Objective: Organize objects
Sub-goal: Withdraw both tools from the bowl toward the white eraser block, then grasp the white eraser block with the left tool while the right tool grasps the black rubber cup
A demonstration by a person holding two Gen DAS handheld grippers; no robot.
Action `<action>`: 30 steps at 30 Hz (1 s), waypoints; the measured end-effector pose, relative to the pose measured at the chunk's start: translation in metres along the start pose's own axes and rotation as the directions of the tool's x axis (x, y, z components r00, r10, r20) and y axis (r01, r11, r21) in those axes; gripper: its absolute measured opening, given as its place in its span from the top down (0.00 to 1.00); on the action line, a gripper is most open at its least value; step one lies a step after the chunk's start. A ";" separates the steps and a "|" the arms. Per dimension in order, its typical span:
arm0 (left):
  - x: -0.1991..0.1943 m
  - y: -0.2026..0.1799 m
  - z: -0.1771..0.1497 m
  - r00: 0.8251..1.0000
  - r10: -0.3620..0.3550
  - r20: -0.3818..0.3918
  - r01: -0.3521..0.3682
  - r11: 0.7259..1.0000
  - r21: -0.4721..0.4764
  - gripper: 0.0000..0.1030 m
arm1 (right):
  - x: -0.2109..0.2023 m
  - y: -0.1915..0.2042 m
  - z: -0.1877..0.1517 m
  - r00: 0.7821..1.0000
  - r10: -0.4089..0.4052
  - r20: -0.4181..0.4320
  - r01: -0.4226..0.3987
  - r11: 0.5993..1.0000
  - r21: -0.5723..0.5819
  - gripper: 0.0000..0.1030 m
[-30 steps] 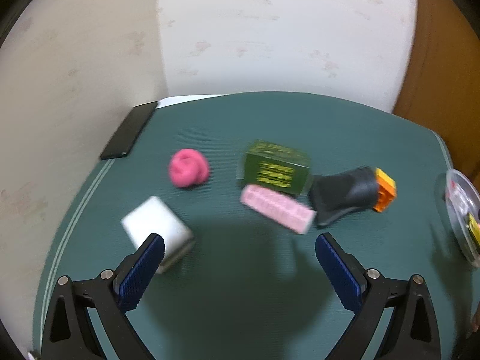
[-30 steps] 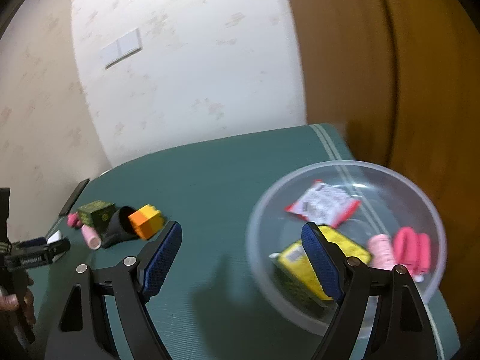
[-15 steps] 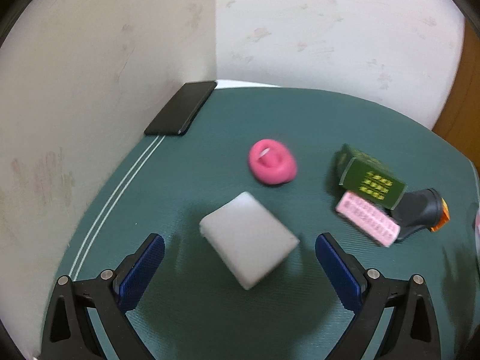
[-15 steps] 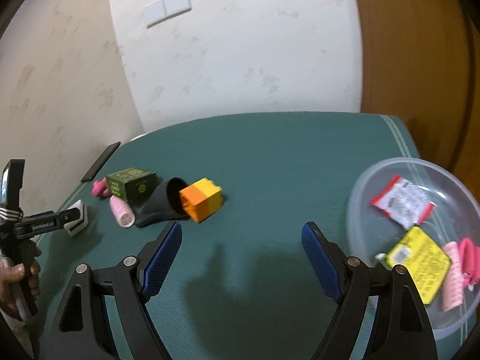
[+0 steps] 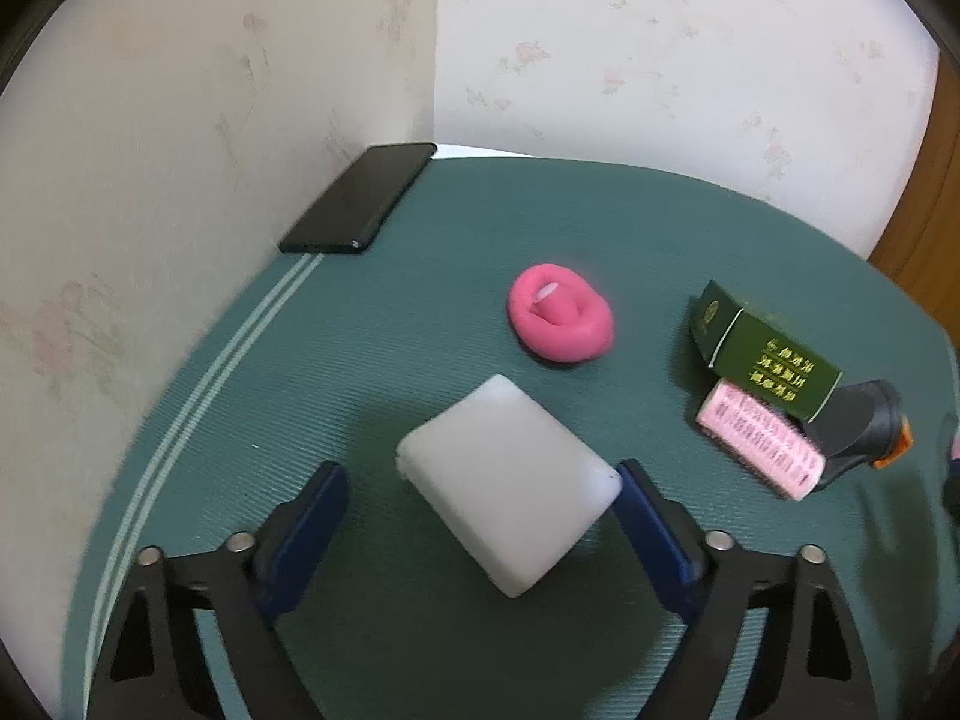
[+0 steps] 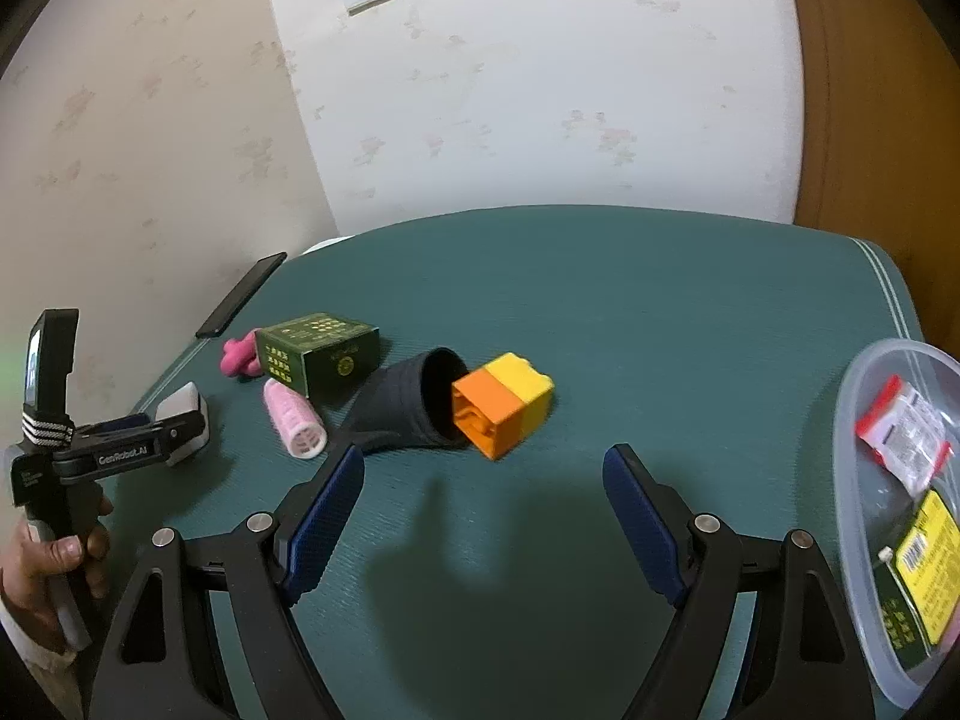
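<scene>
- Left wrist view: the white block (image 5: 507, 483) lies on the green bench (image 5: 384, 324), set diagonally between the 2 pads of the left tongs (image 5: 480, 504).
- Those jaws have just been closing; the right pad meets the block's corner, the left stands clear, so no grip yet.
- The right tongs (image 6: 483, 516) stand wide and empty, facing the orange-yellow brick (image 6: 501, 411).
- The left hand is the nearer to the block.

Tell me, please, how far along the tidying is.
Done: packets lie in the bowl. In hand: the left gripper has just been closing its jaws around the white block, not yet clamped; the right gripper is open, empty. Left: pink ring, green box, pink roller, black sleeve, orange-yellow block.
</scene>
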State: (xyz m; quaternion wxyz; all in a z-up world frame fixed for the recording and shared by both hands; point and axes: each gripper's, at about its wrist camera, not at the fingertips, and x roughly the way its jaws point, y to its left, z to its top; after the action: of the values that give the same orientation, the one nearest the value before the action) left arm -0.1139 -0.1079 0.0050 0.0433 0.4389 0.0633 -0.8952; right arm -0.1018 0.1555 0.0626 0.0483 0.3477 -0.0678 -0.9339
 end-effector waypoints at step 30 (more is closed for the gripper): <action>-0.023 -0.003 -0.003 0.994 -0.090 0.056 0.092 0.995 -0.025 0.34 | 0.085 0.002 0.024 0.968 0.207 -0.145 -0.185 0.971 0.148 0.19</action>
State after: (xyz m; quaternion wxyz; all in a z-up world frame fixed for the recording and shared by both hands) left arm -0.0978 -0.1044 0.0218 0.0103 0.4103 0.0945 -0.9070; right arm -0.1814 0.1444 0.0259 0.1226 0.4151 -0.1599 -0.8872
